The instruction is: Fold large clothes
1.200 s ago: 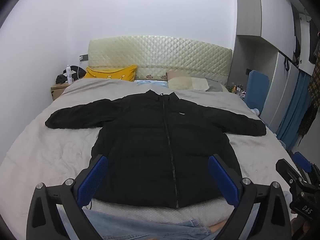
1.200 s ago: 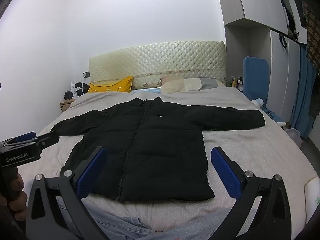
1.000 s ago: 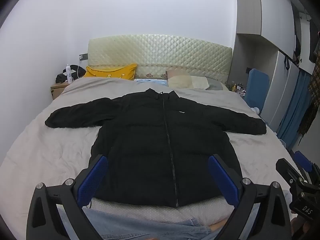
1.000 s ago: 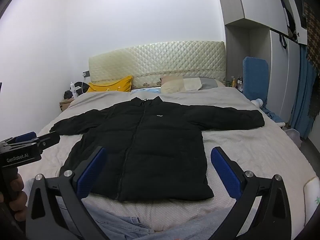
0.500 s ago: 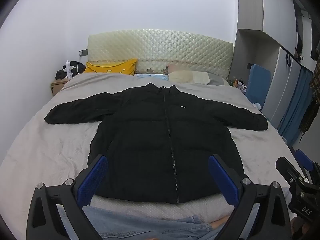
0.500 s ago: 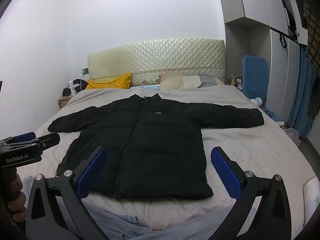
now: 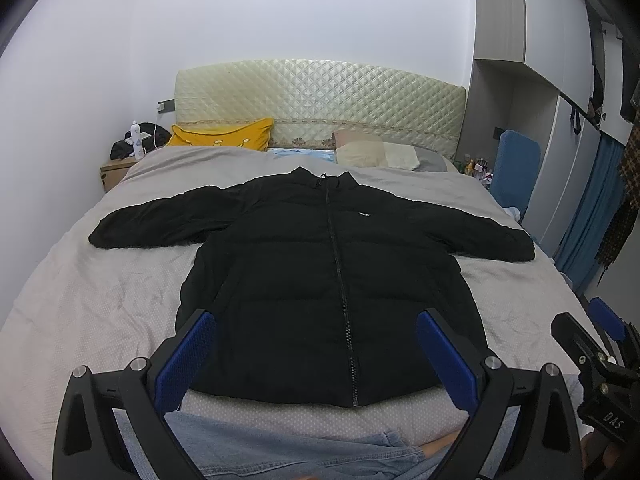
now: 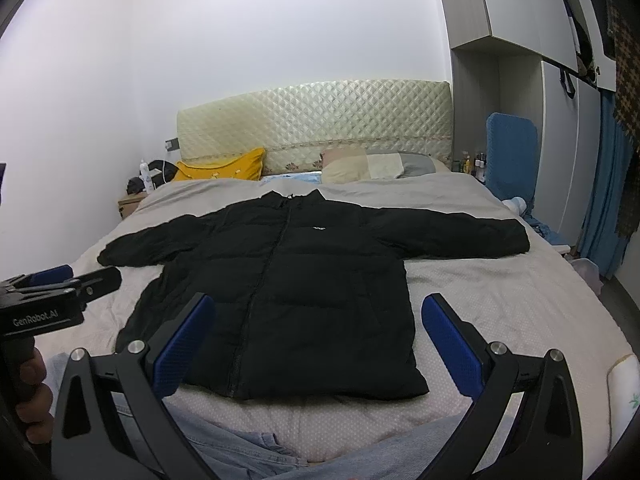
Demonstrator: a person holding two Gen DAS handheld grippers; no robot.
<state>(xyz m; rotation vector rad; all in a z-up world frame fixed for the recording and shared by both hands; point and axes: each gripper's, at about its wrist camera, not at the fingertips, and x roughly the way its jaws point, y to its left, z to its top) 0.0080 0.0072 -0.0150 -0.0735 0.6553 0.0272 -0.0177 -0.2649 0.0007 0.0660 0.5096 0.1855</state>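
- Left wrist view: the left gripper [image 7: 316, 344] fills the lower part of the frame with its jaws spread wide, and its blue pads [image 7: 184, 358] hold nothing.
- Between and beyond those fingers, in the middle of the frame, a black puffer jacket [image 7: 320, 276] lies flat and front up on the bed [image 7: 100, 300]. It is zipped shut, the collar points to the top of the frame and both sleeves stretch out to left and right.
- The jacket's hem lies near the bed's lower edge; the left gripper hangs above it, apart from the fabric.
- Blue jeans [image 7: 288, 454] show along the bottom edge, under the gripper.
- At the lower right, part of the right gripper [image 7: 600, 368] enters the frame.
- Toward the top sit a quilted headboard [image 7: 320, 104], a yellow pillow [image 7: 224, 136] at upper left and a beige pillow [image 7: 372, 152] right of centre. A nightstand [image 7: 116, 170] stands at far left.
- Right wrist view: the right gripper [image 8: 318, 340] is likewise agape at the bottom of the frame, empty and clear of the cloth.
- The jacket [image 8: 304, 280] sits centre, shifted slightly left, with the right-hand sleeve reaching far toward the right side of the frame.
- At the left edge, the left gripper [image 8: 52, 292] shows side on, with a hand [image 8: 34, 388] wrapped round its handle below.
- A blue curtain [image 8: 604, 200] hangs at the right edge.
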